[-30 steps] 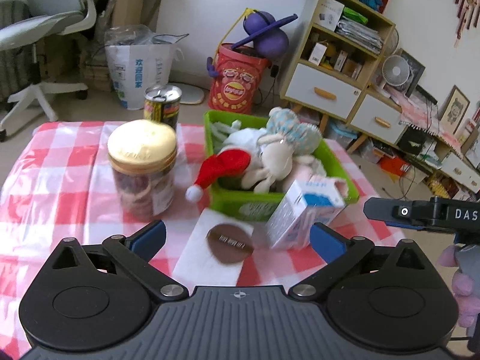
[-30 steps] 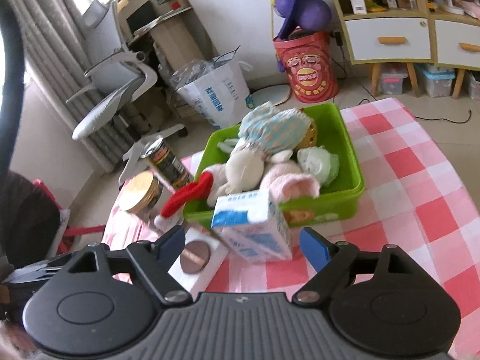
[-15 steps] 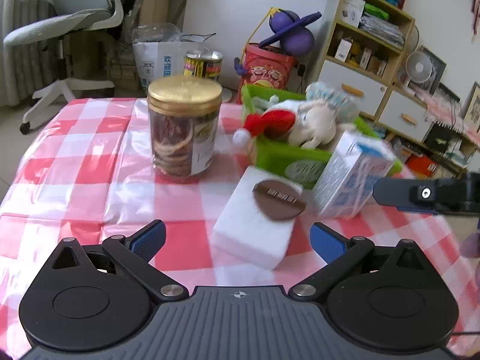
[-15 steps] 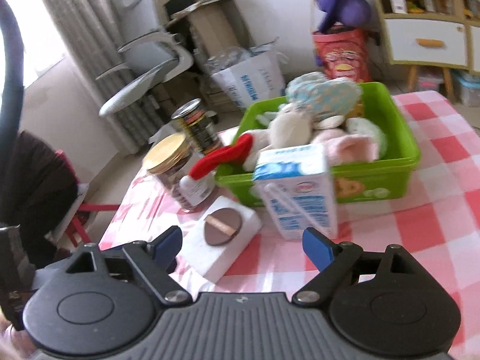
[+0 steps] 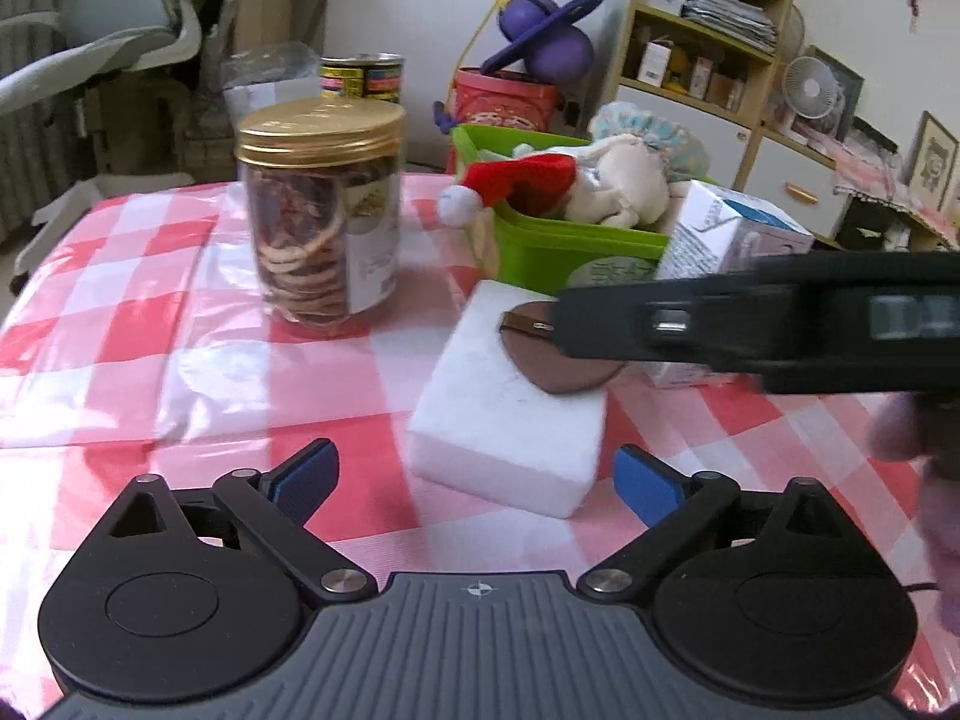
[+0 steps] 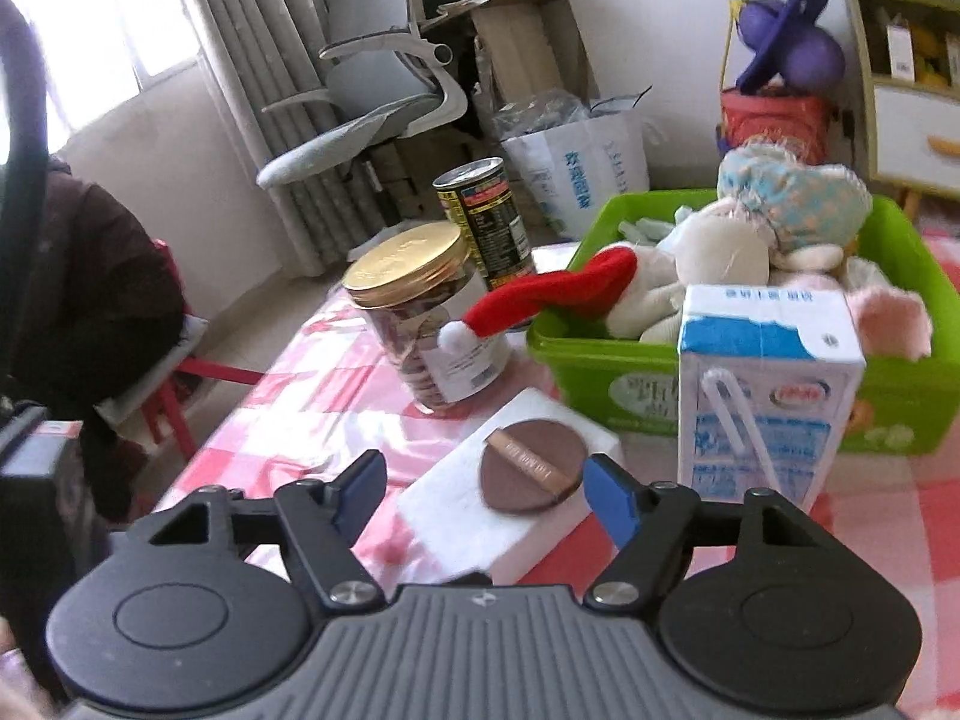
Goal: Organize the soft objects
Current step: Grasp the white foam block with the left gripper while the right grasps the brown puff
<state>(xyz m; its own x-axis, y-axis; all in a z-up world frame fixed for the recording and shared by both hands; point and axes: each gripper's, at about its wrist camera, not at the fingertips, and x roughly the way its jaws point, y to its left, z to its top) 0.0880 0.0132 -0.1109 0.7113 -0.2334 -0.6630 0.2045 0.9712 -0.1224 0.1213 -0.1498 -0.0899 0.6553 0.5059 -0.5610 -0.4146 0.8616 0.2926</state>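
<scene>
A white sponge block (image 5: 510, 414) lies on the checked cloth with a brown round powder puff (image 5: 555, 360) on top; both also show in the right wrist view, the block (image 6: 474, 516) and the puff (image 6: 531, 471). A green bin (image 5: 552, 246) (image 6: 606, 372) holds plush toys (image 6: 738, 246) and a red Santa hat (image 6: 552, 294) that hangs over its rim. My left gripper (image 5: 477, 480) is open just in front of the block. My right gripper (image 6: 483, 495) is open, low over the block, with the puff between its fingers' line. The right gripper's body (image 5: 768, 324) crosses the left wrist view.
A gold-lidded jar of dried slices (image 5: 321, 210) (image 6: 429, 324) and a tin can (image 6: 489, 222) stand left of the bin. A milk carton (image 6: 762, 396) (image 5: 726, 234) stands in front of it. An office chair, bags and shelves lie beyond the table.
Both grippers have come down and closer to the white block. The right gripper's body now reaches across the left view over the puff. Both stay open.
</scene>
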